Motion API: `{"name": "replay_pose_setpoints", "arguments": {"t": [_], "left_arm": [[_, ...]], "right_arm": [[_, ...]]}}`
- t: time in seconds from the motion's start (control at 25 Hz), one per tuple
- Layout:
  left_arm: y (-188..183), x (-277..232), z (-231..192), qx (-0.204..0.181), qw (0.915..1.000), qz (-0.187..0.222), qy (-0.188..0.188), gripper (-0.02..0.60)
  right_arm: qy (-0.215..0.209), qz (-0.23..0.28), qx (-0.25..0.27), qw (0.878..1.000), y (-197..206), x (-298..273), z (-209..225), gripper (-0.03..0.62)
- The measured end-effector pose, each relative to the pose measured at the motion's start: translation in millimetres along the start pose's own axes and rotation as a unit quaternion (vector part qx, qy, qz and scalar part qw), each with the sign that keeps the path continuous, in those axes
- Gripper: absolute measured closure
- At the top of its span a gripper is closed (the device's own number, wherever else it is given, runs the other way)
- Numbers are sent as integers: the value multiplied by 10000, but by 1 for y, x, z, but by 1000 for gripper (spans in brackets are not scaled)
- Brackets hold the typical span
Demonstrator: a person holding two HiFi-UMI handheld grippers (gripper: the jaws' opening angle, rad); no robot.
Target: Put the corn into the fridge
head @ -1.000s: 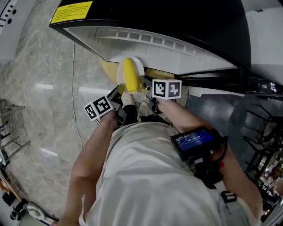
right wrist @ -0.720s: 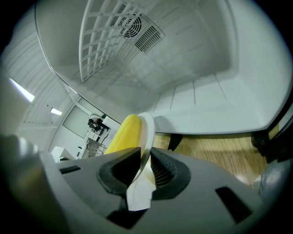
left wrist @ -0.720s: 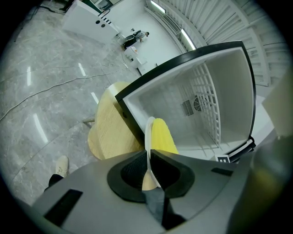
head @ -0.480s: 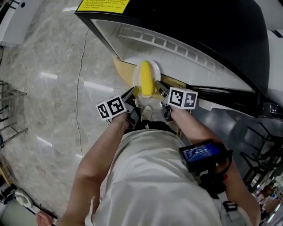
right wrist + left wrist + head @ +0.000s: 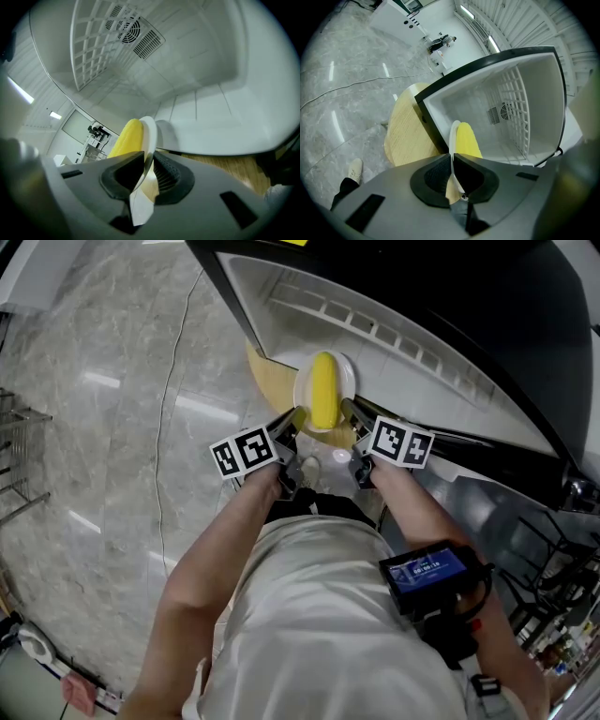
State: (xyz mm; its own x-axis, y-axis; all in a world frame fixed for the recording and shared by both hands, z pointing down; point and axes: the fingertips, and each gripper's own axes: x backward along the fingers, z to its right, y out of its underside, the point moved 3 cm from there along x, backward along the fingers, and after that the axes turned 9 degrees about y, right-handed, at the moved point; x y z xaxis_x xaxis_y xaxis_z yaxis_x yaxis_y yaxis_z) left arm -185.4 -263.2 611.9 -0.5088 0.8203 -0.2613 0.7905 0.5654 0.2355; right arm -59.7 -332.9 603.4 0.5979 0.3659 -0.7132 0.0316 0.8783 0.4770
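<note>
**Loose cob on a plate pinched only at its near rim**

The corn (image 5: pixel 322 399) lies lengthwise on a small white plate (image 5: pixel 349 379), pointing along the 12-to-6 line in the head view. It is held in the air just short of the open fridge (image 5: pixel 506 84). The left gripper (image 5: pixel 451 161) is clamped on the plate's rim at about 7 o'clock and the right gripper (image 5: pixel 147 164) at about 5 o'clock. Each has its jaws closed on the thin white edge and on nothing else.

The main hazard, as I judge it, is tilt. Both holds sit on the near side, so the far edge at 12 o'clock has no support. If it dips, the corn, which nothing restrains, would probably roll or slide off toward the fridge floor or the round wooden table (image 5: pixel 405 136) below.

A second risk is uneven hands. If one gripper leads or rises more than the other, the plate could twist and the smooth rim could slip out of the pads.

A third is the fridge's dark front frame (image 5: pixel 433 133), at 12 o'clock of the plate. Coming in too low could knock the rim against it and jolt the cob loose. The wire rack (image 5: pixel 98 42) inside also limits headroom.
</note>
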Motion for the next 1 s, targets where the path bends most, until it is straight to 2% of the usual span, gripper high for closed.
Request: {"name": "replay_pose_setpoints", "arguments": {"t": [0.44, 1.0], "left_arm": [[-17, -27, 5, -269, 9996, -36, 14, 557], [-38, -70, 7, -738, 9965, -381, -43, 555]], "right_arm": [[282, 378, -203, 9987, -22, -7, 11, 539], [709, 801, -486, 9931, -45, -19, 33, 537]]}}
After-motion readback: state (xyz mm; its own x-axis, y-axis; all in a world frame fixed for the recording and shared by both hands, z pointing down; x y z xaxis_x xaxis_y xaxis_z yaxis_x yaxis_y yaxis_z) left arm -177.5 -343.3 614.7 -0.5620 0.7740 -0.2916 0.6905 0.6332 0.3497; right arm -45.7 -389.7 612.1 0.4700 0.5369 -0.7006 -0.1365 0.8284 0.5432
